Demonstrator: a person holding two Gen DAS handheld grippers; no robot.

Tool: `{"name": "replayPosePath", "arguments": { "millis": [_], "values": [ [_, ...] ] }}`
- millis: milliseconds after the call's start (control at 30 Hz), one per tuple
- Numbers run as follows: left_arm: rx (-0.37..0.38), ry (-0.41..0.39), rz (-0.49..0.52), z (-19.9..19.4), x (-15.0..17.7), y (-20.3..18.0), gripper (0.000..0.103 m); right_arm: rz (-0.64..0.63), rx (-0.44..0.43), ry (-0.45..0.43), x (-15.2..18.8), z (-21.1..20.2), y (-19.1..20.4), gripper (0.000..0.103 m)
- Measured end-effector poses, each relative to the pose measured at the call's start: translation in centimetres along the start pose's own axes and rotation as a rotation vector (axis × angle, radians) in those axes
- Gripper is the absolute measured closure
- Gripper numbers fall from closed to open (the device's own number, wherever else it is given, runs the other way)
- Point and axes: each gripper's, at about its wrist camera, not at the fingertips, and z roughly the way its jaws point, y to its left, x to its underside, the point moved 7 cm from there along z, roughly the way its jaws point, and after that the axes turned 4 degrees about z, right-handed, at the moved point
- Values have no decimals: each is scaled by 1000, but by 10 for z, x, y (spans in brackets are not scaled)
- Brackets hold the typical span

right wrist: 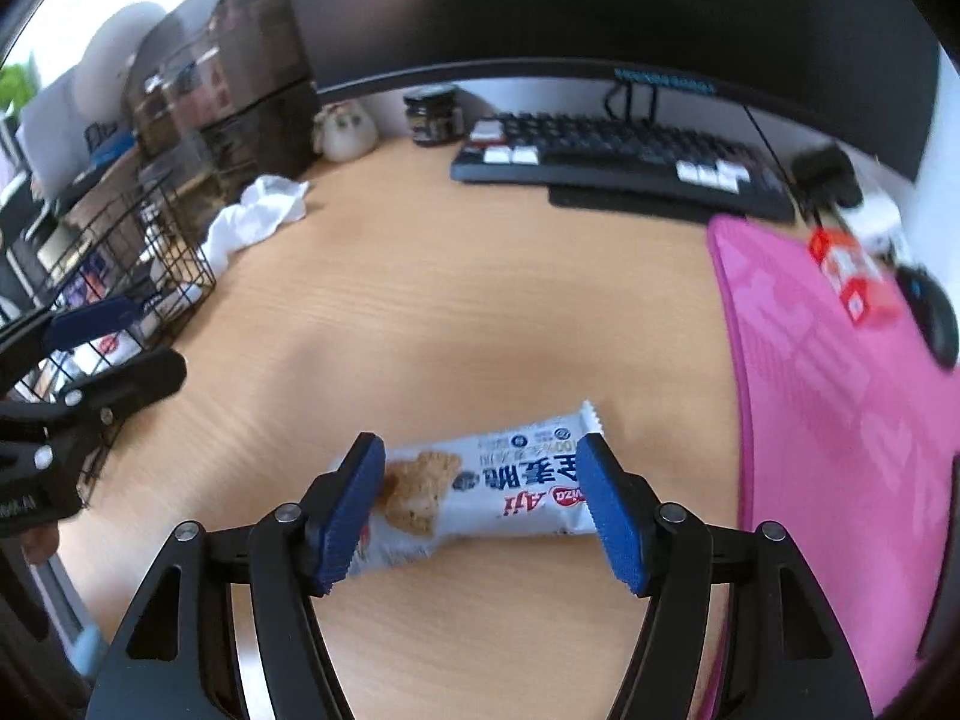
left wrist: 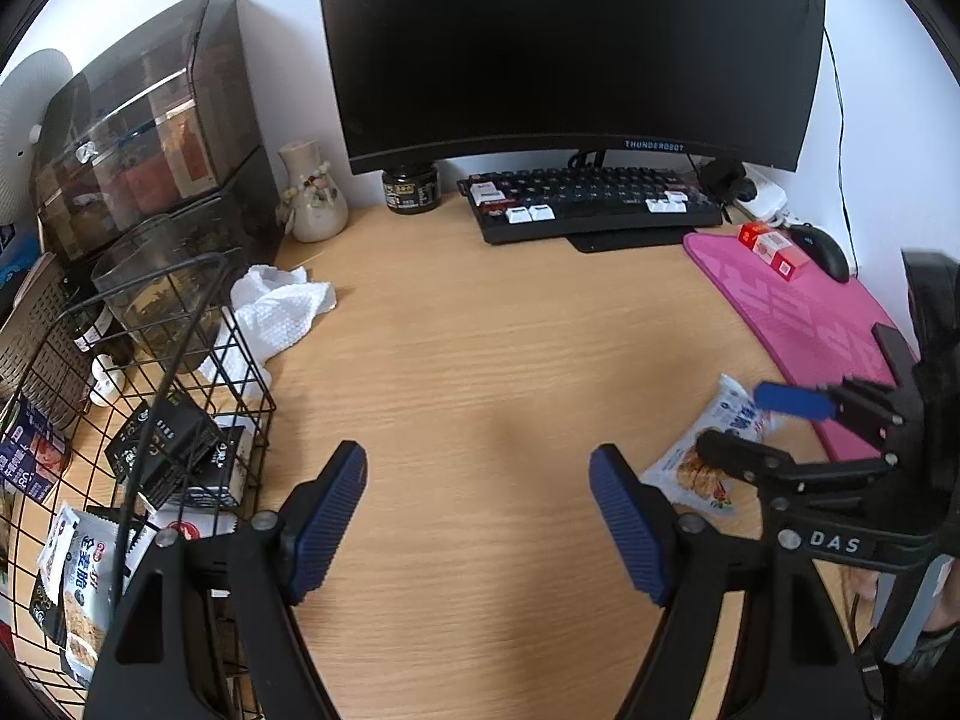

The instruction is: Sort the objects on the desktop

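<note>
The snack packet (right wrist: 480,483), white and blue with a biscuit pictured on it, lies flat on the wooden desk (right wrist: 420,300) near the front edge, just beside the left edge of the pink mouse mat (right wrist: 840,390). I have the right gripper (right wrist: 483,501) straddling it lengthwise: its blue pads (right wrist: 354,501) stand at either end of the wrapper with a gap on both sides, so the jaws are spread and nothing is pinched. My left gripper (left wrist: 477,519) hangs over bare wood towards the front edge, its jaws also spread wide and empty. By the desk's left edge stands the black wire basket (left wrist: 198,372), where I can see another packet (left wrist: 78,576) of the same kind and some dark sachets (left wrist: 168,444). A crumpled white cloth (left wrist: 273,312) lies just behind the basket. Along the back edge sit a keyboard (left wrist: 591,201) under the monitor (left wrist: 570,48), a dark jar (left wrist: 412,189) and a pale vase (left wrist: 312,195); a red box (left wrist: 774,252) and a mouse (left wrist: 825,249) rest on the mat's far end
</note>
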Motion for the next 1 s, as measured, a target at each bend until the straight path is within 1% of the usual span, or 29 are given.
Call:
{"name": "replayPosePath", "arguments": {
  "millis": [133, 200, 300, 367, 433, 467, 500, 567, 633, 667, 700, 800, 933, 1000],
  "values": [
    [2, 12, -3, 5, 2, 2, 24, 41, 9, 7, -4, 8, -6, 38],
    [7, 11, 2, 5, 3, 0, 24, 46, -22, 17, -11, 18, -3, 38],
    [11, 13, 2, 6, 3, -1, 24, 14, -68, 17, -29, 31, 9, 38],
    [26, 23, 1, 10, 3, -2, 24, -6, -81, -8, -43, 28, 15, 38],
    [56, 36, 1, 17, 2, -6, 24, -7, -56, -36, -53, 16, 11, 38],
    [57, 44, 8, 22, 2, -9, 24, -15, -46, -42, -55, 9, 9, 38],
    [53, 53, 18, 26, 2, -12, 24, -25, -30, -40, -54, 3, 4, 37],
    [53, 78, 47, 36, 6, -23, 24, -52, 39, -28, -47, -6, -11, 38],
    [50, 103, 69, 45, 11, -35, 23, -79, 130, -3, -32, -8, -30, 37],
    [51, 111, 83, 48, 13, -41, 24, -89, 162, 15, -23, -8, -38, 37],
    [57, 115, 96, 50, 14, -48, 23, -91, 177, 28, -16, -8, -44, 37],
    [78, 128, 127, 53, 17, -64, 24, -71, 181, 45, -5, -3, -54, 37],
    [116, 136, 154, 53, 20, -80, 24, -87, 129, 48, -4, 6, -43, 38],
    [107, 138, 155, 52, 20, -78, 24, -99, 138, 32, -7, 5, -37, 38]
  ]
}}
